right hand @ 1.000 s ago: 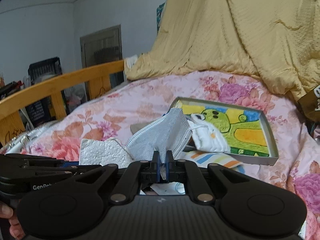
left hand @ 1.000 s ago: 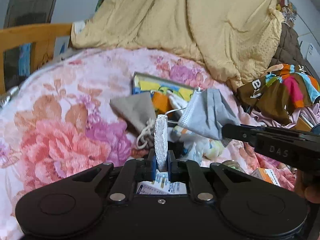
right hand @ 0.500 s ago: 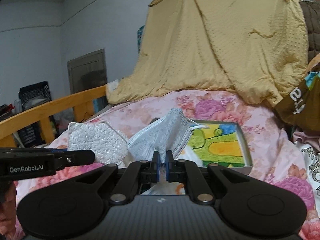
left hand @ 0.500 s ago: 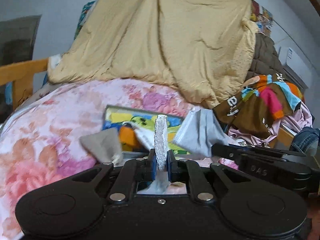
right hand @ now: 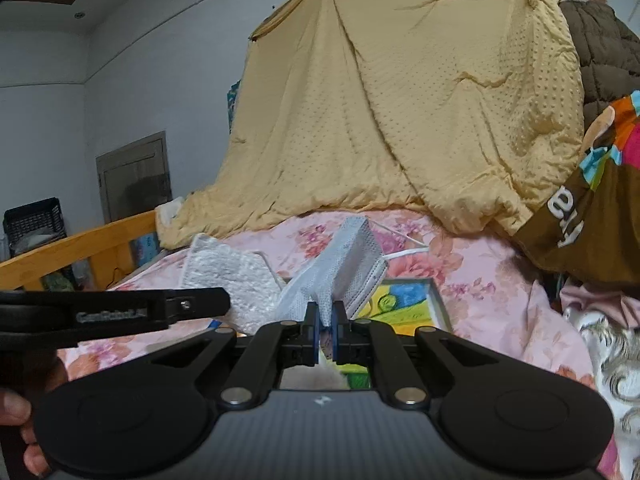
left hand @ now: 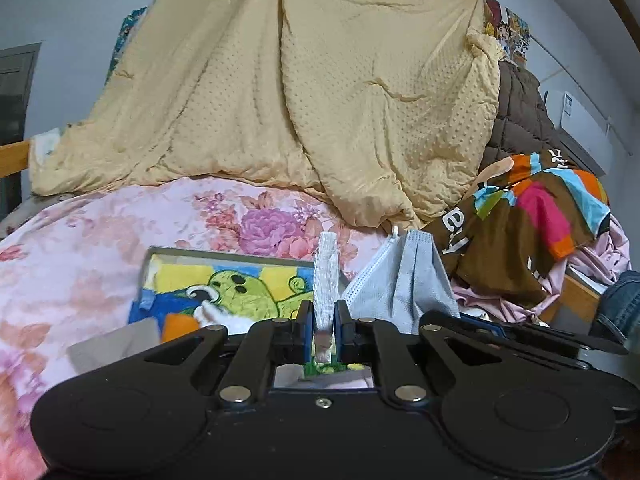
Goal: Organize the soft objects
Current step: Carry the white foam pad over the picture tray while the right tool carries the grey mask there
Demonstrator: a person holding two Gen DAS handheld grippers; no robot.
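Note:
My left gripper [left hand: 324, 320] is shut on a white textured face mask [left hand: 326, 276], seen edge-on and standing upright between the pads. The same white mask [right hand: 236, 284] shows flat in the right wrist view, held by the left gripper [right hand: 216, 304] that reaches in from the left. A grey-blue pleated face mask [right hand: 348, 268] sticks up from my right gripper [right hand: 325, 328], which is shut on its lower edge. In the left wrist view that grey-blue mask [left hand: 404, 280] hangs just right of the white one. Both masks are lifted above the floral bedspread [left hand: 100, 240].
A framed green cartoon picture [left hand: 224, 284] lies on the bed below the grippers, with a grey cloth [left hand: 116, 348] at its near left. A yellow quilt [left hand: 312, 92] hangs behind. A colourful brown garment [left hand: 528, 240] is piled right. A wooden bed rail [right hand: 80, 248] runs left.
Both grippers have risen and tipped up with their masks held, so the view now takes in more of the yellow quilt and less of the bed. The grey pouch has dropped out of view.

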